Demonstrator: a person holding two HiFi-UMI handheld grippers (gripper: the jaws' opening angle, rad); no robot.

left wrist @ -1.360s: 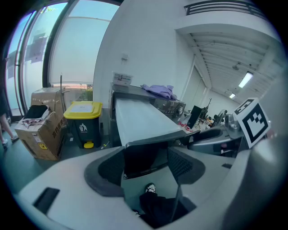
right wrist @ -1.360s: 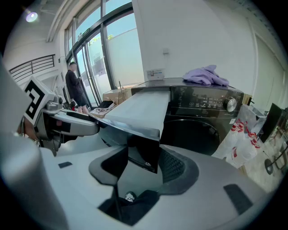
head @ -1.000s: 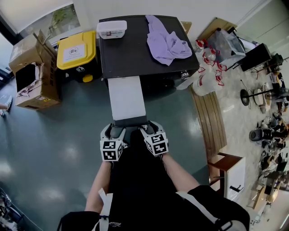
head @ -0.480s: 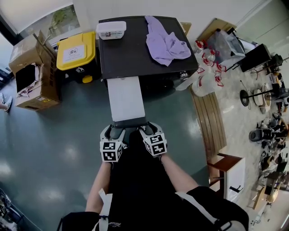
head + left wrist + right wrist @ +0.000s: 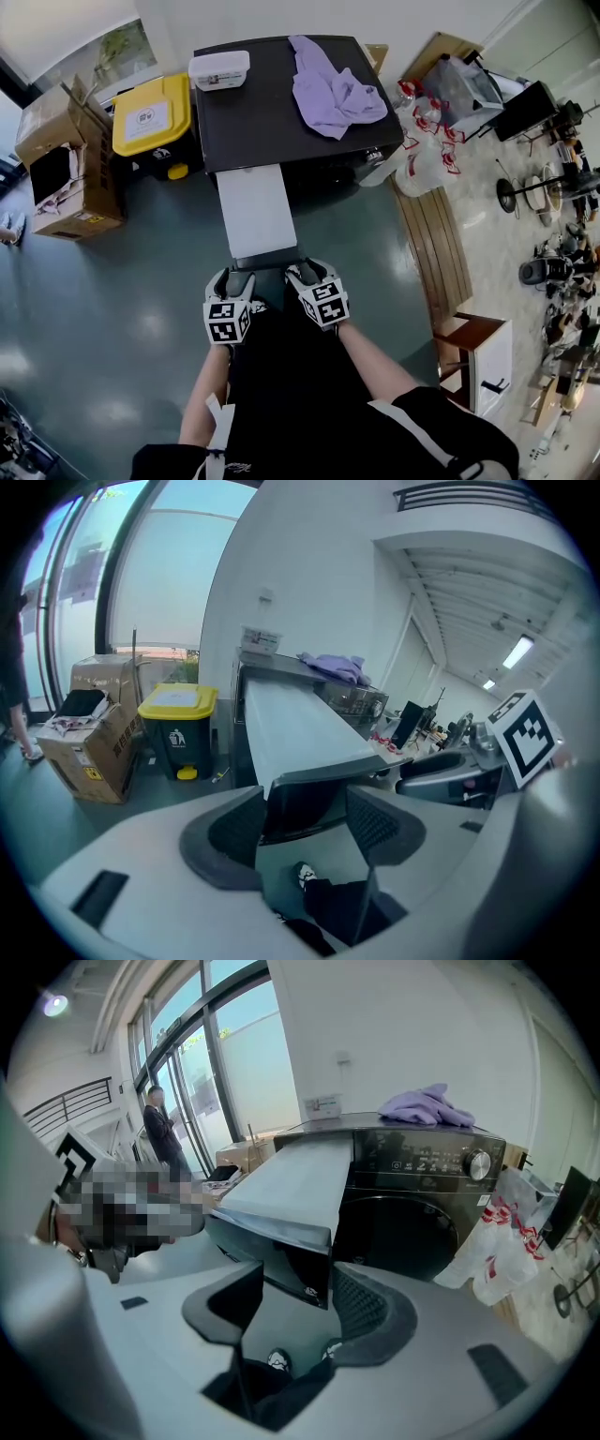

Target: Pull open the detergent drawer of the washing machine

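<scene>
Black and glossy, the washing machine [image 5: 281, 112] stands well beyond both grippers. Its detergent drawer [image 5: 255, 211] juts a long way out of it, pale grey on top, and its dark front end reaches right up to their tips.

The left gripper [image 5: 236, 278] sits at the left corner of that front end. Its jaws stand wide, having just drawn in a touch. The front panel lies between the pads, but I see no press on it.

The right gripper [image 5: 306, 274] is just beside it, at the right corner. Its jaws have just been spreading. The drawer's corner lies between them, close to the right-hand pad but not clamped.

Far ahead of the grippers, a purple cloth [image 5: 336, 94] lies crumpled on top of the machine, with a white tub [image 5: 219, 67] near it. Ahead and off to the left gripper's left are a bin [image 5: 152, 117] with a yellow lid and an open cardboard box [image 5: 56, 169]. Ahead of the right gripper, to its right, plastic bags [image 5: 427, 159] slump against the machine's side. A person [image 5: 164, 1133] stands by the windows.
</scene>
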